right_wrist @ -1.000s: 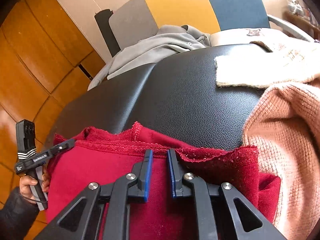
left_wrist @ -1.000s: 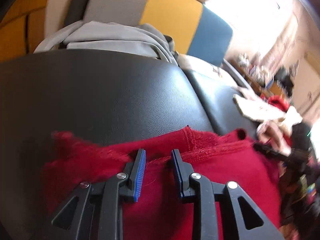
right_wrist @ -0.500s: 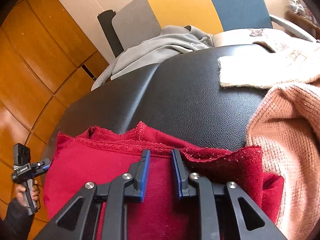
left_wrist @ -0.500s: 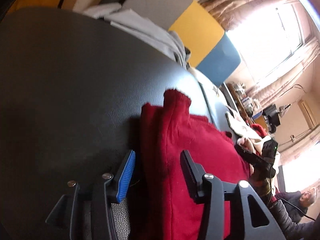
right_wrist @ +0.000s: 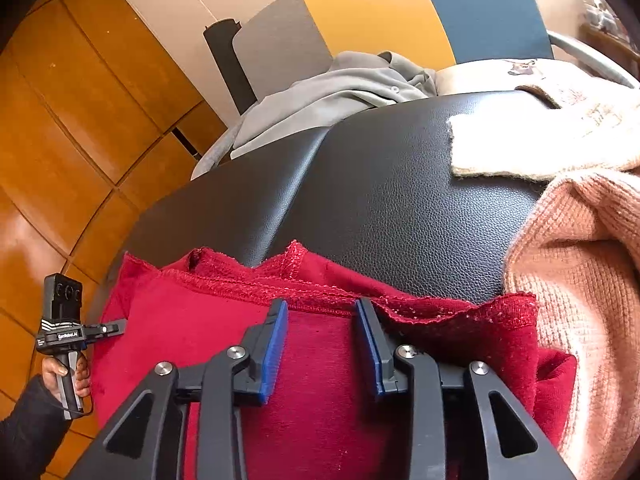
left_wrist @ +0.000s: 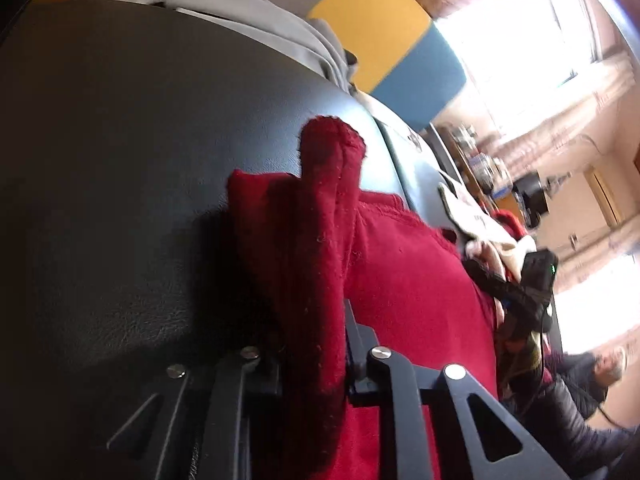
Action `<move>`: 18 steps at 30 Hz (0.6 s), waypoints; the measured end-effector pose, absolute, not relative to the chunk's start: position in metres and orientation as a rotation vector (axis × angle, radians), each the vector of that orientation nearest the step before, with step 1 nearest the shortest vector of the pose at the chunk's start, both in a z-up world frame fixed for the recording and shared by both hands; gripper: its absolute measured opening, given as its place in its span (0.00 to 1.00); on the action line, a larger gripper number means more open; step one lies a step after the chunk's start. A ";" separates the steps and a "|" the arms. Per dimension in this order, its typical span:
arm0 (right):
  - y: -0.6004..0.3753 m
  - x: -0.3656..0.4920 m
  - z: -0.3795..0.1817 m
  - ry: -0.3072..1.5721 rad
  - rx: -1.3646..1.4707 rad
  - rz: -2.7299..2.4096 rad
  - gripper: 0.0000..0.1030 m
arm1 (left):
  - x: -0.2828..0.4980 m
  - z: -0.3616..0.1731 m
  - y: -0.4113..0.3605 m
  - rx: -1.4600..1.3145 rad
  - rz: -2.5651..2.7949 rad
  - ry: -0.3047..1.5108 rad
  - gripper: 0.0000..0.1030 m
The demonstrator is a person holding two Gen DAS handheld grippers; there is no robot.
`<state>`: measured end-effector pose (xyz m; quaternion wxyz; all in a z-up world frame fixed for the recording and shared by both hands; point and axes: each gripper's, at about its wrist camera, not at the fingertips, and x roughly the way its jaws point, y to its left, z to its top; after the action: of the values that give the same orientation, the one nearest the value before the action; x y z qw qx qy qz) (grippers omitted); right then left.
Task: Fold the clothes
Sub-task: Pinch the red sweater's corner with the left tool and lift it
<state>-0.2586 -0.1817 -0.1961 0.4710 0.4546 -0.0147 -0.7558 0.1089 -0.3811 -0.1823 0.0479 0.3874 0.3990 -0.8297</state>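
Note:
A red garment [right_wrist: 192, 320] lies on a black padded surface [right_wrist: 380, 200]. In the left wrist view a fold at the red garment's [left_wrist: 400, 280] edge stands up between the jaws of my left gripper [left_wrist: 314, 320], which are closing and press on it. From the right wrist view, the left gripper [right_wrist: 116, 327] shows at the garment's left edge, in a person's hand. My right gripper [right_wrist: 321, 304] rests over the garment's hem. Its jaws are opening, and the blue pads [right_wrist: 274, 344] stand apart from the flat cloth beneath.
A pink knit sweater [right_wrist: 580, 280] and a cream garment [right_wrist: 540, 140] lie to the right on the pad. A grey garment [right_wrist: 340, 92] is piled at the far edge, before a grey, yellow and blue chair back [right_wrist: 380, 12]. Orange wood panels [right_wrist: 80, 100] are at left.
My left gripper swung round to the garment's side edge, opened wide, then closed on a raised red fold. The right gripper's jaws widened while it stayed in place.

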 end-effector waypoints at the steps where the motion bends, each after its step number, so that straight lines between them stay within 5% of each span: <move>1: -0.183 -0.258 -0.192 -0.012 1.141 -1.845 0.35 | 0.110 -0.182 -0.383 1.163 -2.510 1.235 0.17; 7: -0.132 -0.230 -0.142 0.042 1.054 -1.836 0.40 | 0.159 -0.162 -0.402 1.026 -2.454 1.194 0.17; 12: -0.088 -0.205 -0.140 0.043 1.107 -1.774 0.65 | 0.207 -0.171 -0.418 1.027 -2.350 1.193 0.17; 18: -0.126 -0.187 -0.167 0.043 1.168 -1.697 0.68 | 0.238 -0.182 -0.421 0.984 -2.290 1.258 0.20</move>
<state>-0.1874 -0.1264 -0.1672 0.5146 0.4861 0.0180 -0.7061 0.2380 -0.4208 -0.1818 0.1741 0.3470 0.4437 -0.8077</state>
